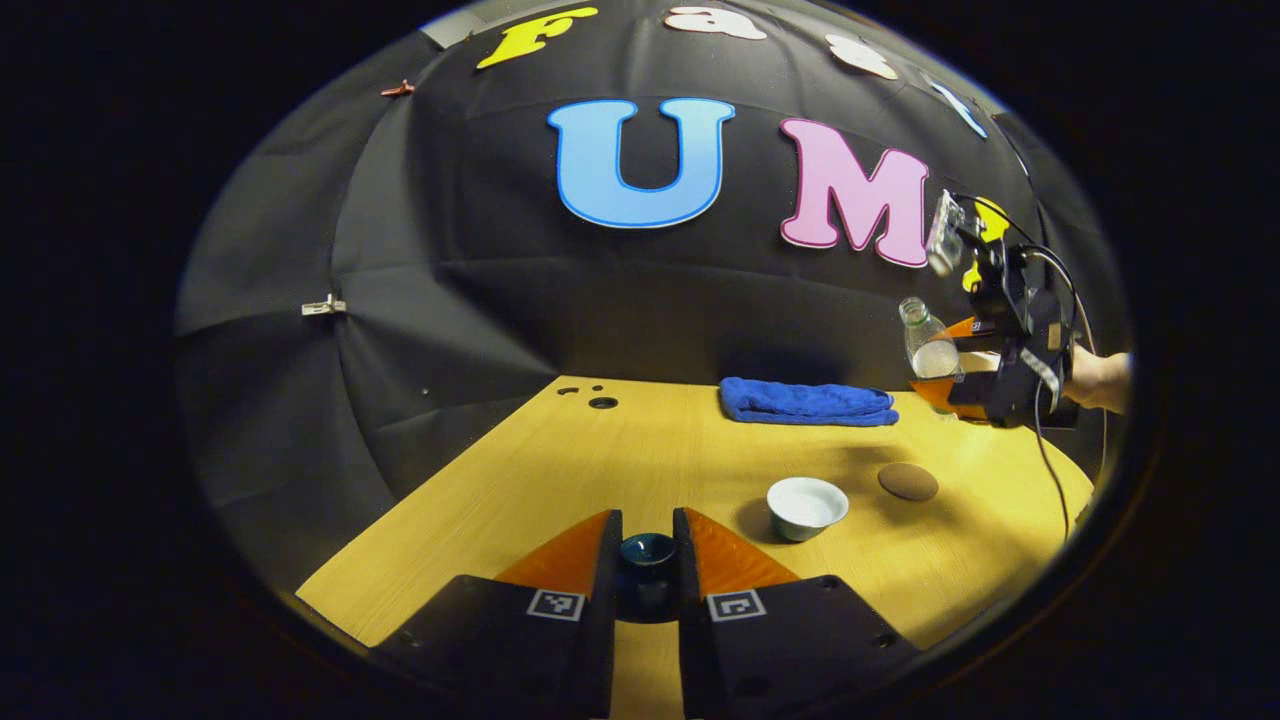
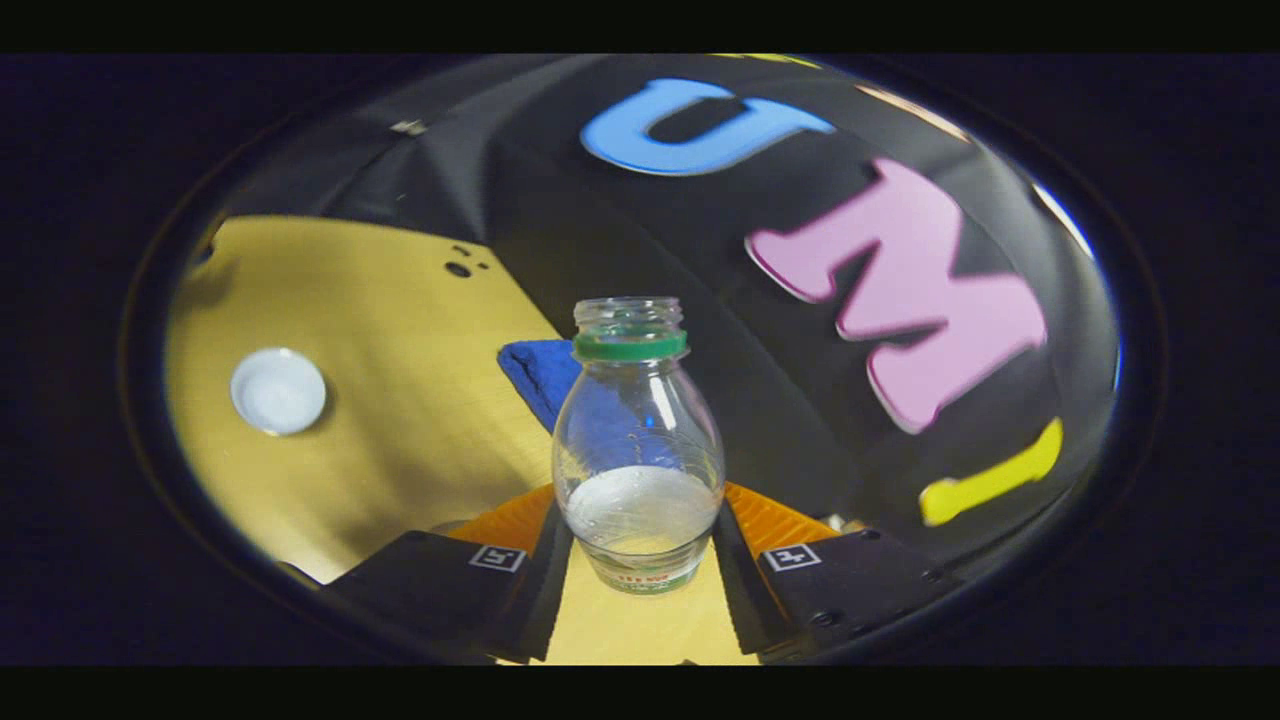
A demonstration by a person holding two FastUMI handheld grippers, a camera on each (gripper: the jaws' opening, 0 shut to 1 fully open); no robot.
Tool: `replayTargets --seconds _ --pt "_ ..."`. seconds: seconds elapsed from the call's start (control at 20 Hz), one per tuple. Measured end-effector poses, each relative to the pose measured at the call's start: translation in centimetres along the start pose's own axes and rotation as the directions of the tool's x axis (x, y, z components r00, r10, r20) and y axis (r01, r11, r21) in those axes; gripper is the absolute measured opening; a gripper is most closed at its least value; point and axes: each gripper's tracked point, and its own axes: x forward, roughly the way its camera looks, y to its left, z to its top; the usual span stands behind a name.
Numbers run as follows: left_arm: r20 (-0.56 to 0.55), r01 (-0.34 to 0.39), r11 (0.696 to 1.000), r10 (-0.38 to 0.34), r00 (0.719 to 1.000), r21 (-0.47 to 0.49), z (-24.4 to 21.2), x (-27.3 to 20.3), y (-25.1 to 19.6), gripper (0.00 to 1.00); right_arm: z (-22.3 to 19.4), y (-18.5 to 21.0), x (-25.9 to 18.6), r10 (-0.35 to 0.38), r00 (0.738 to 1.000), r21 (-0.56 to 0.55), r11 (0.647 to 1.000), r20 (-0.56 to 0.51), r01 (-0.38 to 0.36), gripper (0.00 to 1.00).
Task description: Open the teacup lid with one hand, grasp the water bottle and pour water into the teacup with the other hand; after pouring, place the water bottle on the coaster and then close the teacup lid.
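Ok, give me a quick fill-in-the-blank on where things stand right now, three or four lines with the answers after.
1. The right gripper is shut on the water ______, held above the table.
2. The left gripper holds the dark teacup ______ between its fingers.
3. The white teacup stands on the table with its top ______.
4. The round brown coaster lies beside the teacup with ______ on it.

Missing words: bottle; lid; open; nothing

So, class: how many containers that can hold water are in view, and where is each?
2: the white teacup sits open on the table; the water bottle is held above it in the right gripper.
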Motion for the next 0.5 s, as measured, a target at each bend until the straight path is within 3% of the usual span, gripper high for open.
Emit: replayTargets --seconds 0.1,0.15,0.35,0.45,0.5 --pt "-0.001 0.014 1.000 -0.014 1.000 -0.001 0.0 0.3 -0.6 0.31 -1.0 -0.7 -0.1 0.040 0.999 0.173 0.984 -0.029 -0.034 0.71" --pt "0.002 0.022 1.000 -0.022 1.000 -0.004 0.2 0.4 -1.0 0.27 -1.2 -0.8 0.1 0.062 0.998 0.262 0.964 -0.029 -0.053 0.71" --pt "0.014 0.055 0.998 -0.055 0.998 -0.011 0.6 0.5 -2.8 0.30 -2.1 -0.1 -0.5 0.136 0.990 0.576 0.807 0.030 -0.129 0.67" --pt "0.007 0.066 0.998 -0.066 0.998 -0.019 0.4 0.8 -3.6 0.27 -2.0 0.2 -0.2 0.114 0.990 0.640 0.756 0.077 -0.137 0.71" --pt "0.003 0.069 0.997 -0.069 0.998 -0.022 0.3 0.9 -3.8 0.30 -2.1 0.3 0.0 0.102 0.990 0.657 0.741 0.096 -0.140 0.70"
